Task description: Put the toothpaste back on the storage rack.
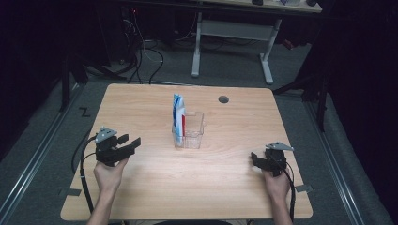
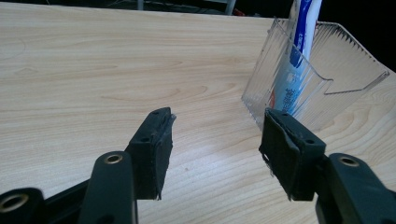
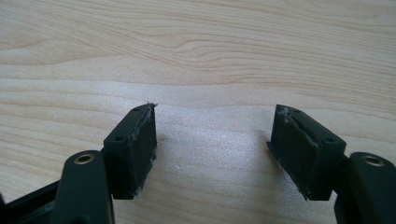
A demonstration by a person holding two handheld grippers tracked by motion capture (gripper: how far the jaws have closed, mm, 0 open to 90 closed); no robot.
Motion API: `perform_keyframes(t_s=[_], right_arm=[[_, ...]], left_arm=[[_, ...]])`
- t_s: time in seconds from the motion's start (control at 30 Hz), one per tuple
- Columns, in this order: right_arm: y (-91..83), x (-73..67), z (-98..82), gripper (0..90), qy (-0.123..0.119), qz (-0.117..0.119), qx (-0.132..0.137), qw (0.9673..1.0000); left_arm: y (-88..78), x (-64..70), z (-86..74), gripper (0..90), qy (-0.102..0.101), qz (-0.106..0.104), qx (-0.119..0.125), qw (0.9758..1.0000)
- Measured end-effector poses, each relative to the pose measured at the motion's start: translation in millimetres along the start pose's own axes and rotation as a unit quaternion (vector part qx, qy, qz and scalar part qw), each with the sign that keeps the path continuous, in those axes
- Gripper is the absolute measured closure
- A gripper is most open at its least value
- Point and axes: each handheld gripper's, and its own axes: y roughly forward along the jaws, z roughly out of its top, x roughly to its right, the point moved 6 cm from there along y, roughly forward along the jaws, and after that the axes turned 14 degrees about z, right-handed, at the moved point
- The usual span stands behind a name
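Note:
A clear plastic bin [image 1: 192, 131] stands at the middle of the wooden table [image 1: 155, 187], with a blue, white and red tube [image 1: 178, 115] upright against its left wall. In the left gripper view the bin [image 2: 345, 70] and tube [image 2: 299, 51] sit ahead and to the right. My left gripper [image 1: 131, 143] rests at the table's left, open, with nothing between its jaws; its own view shows the gripper [image 2: 215, 135] over bare wood. My right gripper [image 1: 255, 158] lies at the table's right, open and empty, and its own view shows the gripper [image 3: 214, 135] above plain wood grain.
A round grommet hole [image 1: 223, 99] sits near the table's far edge. Beyond the table stands a white desk frame [image 1: 232, 33] with cables on the floor. Metal rails run along both sides of the table.

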Motion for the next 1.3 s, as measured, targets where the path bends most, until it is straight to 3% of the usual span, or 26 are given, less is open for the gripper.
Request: perform_keyframes(t_s=[0.5,0.77,1.3], right_arm=[[0.0,0.0,0.0,31.7,0.000,0.000,0.000,1.0000],[0.0,0.0,0.0,31.7,0.000,0.000,0.000,1.0000],[0.0,0.0,0.0,31.6,0.000,0.000,0.000,1.0000]], left_arm=[[8.6,0.0,-17.5,42.7,0.010,0.016,-0.019,0.9996],[14.5,-0.3,-29.2,42.7,0.002,0.019,-0.029,0.9994],[32.0,-0.2,-51.7,42.7,0.023,0.052,-0.053,0.9969]])
